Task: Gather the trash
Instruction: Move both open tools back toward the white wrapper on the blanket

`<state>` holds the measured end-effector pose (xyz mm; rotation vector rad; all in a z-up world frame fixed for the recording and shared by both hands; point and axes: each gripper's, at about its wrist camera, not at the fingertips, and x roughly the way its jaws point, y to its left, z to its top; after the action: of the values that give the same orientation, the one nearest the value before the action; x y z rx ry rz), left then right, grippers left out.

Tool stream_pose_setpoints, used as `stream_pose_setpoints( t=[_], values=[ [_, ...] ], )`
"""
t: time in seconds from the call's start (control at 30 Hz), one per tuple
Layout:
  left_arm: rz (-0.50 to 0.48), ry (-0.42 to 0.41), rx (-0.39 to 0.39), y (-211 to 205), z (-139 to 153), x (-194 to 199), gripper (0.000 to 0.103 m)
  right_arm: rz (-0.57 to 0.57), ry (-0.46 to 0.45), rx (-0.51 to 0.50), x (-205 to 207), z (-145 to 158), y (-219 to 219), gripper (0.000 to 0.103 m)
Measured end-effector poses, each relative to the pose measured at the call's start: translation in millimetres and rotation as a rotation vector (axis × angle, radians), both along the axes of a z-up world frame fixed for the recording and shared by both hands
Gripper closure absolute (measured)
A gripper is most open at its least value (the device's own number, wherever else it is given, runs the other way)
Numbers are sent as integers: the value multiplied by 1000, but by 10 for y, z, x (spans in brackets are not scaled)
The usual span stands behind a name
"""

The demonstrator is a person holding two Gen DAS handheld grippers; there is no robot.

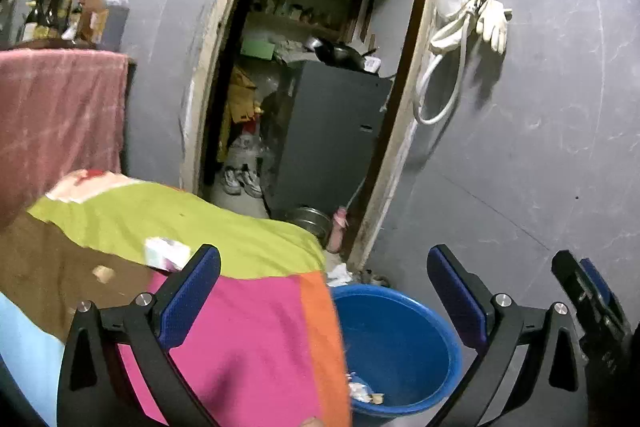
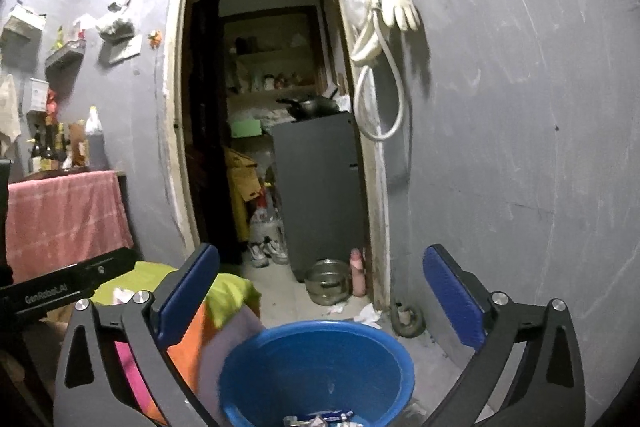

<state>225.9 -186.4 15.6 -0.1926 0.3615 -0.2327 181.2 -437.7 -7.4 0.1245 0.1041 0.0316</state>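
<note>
A bed in a patchwork cover [image 1: 240,307] crowds the blue basin's [image 2: 256,367] left side; crumpled paper [image 2: 368,315] litters the floor beyond. Scraps of trash [image 2: 320,419] lie in the basin. Both the left gripper [image 1: 324,291] and right gripper [image 2: 320,291] are spread wide, empty.

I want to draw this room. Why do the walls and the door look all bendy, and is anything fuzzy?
Left wrist view: the fisheye lens bows the door frame, corners go black, the colourful blanket smears. Right wrist view: sharper, the door frame bends less, the glove casts a dark shadow.
</note>
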Motion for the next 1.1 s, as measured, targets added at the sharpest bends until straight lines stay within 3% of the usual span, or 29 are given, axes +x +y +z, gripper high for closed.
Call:
stream_pose_setpoints(
  t=[0.57, 1.1],
  values=[
    [120, -74, 50, 1124, 248, -540, 2, 139, -74, 28, -295, 321, 859, 0],
    [275, -7, 80, 2115, -70, -654, 2, 274, -40, -14, -165, 129, 1745, 0]
  ],
)
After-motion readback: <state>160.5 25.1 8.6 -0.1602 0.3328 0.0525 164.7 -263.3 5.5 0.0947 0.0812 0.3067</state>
